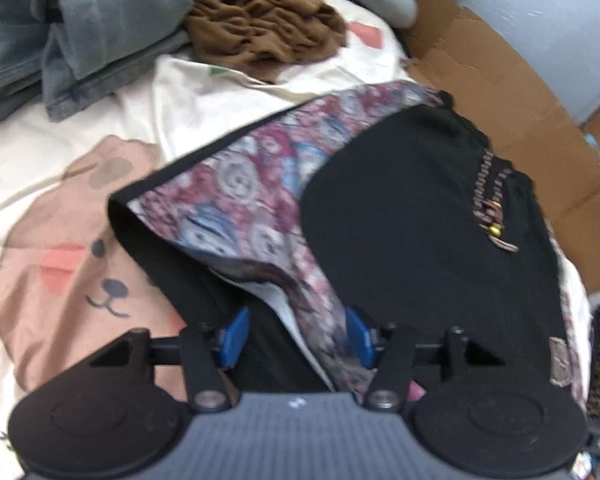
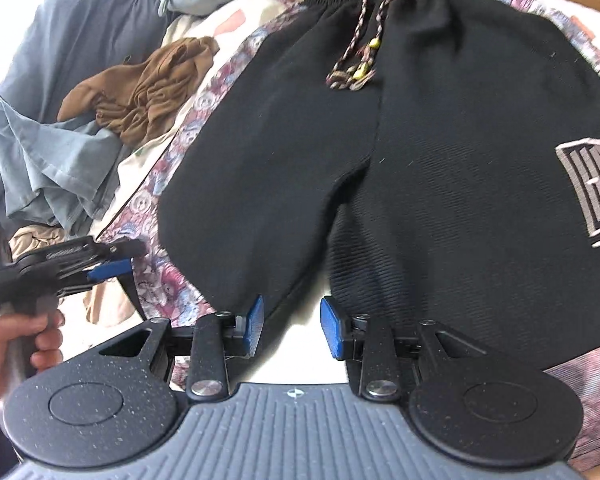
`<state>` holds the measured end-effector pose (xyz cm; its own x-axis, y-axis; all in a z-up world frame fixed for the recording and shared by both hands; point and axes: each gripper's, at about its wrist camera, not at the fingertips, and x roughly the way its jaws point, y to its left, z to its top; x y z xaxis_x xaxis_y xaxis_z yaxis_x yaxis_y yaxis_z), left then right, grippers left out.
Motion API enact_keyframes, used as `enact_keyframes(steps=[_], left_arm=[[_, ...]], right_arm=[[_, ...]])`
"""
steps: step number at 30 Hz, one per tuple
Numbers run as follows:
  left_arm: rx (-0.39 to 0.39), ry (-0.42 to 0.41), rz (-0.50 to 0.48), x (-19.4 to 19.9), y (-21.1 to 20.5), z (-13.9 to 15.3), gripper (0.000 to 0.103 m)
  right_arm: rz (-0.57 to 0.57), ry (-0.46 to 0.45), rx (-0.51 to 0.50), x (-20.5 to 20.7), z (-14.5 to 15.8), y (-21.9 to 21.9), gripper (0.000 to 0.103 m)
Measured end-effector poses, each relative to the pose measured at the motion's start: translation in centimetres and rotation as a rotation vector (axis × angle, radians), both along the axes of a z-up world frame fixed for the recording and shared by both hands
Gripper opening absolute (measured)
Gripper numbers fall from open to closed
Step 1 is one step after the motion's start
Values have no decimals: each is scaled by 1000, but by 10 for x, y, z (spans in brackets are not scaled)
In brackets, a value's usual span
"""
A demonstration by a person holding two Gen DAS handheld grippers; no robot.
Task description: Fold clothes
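- Step in hand, as judged: the first fold of the shorts (image 2: 440, 152), with both grippers at the leg hems to take hold.
- The shorts lie flat on the bed (image 1: 60, 160), waistband toward the far edge next to the cardboard (image 1: 520, 92), hems toward the near edge. They are black with patterned side panels, a drawcord at the waist and a logo on one leg.
- Left gripper (image 1: 296, 336): jaws partly open, astride the patterned side panel at the hem. Cloth lies between the pads, but the blurred view does not show whether they press on it; grip cannot be confirmed.
- Right gripper (image 2: 292, 326): jaws partly open over the gap between the two legs, one pad at the edge of a leg hem. Nothing clamped.
- Next move, as judged: close each gripper on a hem through both layers, then carry the hems evenly toward the waistband, clear of the drawcord.
- Count: one pair of shorts; two grippers; one hand (image 2: 16, 348) seen, holding the left gripper; one brown garment (image 1: 260, 20) crumpled at the far side; grey-blue clothes (image 1: 80, 32) heaped beside it, number not discernible.
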<state>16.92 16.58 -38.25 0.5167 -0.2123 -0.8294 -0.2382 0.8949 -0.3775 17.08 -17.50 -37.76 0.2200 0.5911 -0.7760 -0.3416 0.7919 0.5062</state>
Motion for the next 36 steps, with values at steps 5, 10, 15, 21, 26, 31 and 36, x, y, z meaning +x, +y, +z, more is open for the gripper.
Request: enact_keyframes(steps=[5,10,15,21,26,31,36], left_arm=[[-7,25,52,-5,13,-8,3],[-7,-6,78,-22,25,-3,1],[6,-14,74,-28,32,-2,1],[20,-7,76,-26,32,-9,1],[17,-7,97,-28,32,-13,1],[11,-8,115,-31,37,-9,1],[-6,3,131,-33,43,-15,1]], right_arm=[[27,56,-11,-3,-7,8,38],[37,95,-14,1,-17,19,38],[40,141,12,1,-29,32,39],[12,212,63,0,-38,34,39],[-29,284,125,3,-52,36,44],[-18,335,161,1,-61,39,3],[40,321,121,-6,-59,44,2]])
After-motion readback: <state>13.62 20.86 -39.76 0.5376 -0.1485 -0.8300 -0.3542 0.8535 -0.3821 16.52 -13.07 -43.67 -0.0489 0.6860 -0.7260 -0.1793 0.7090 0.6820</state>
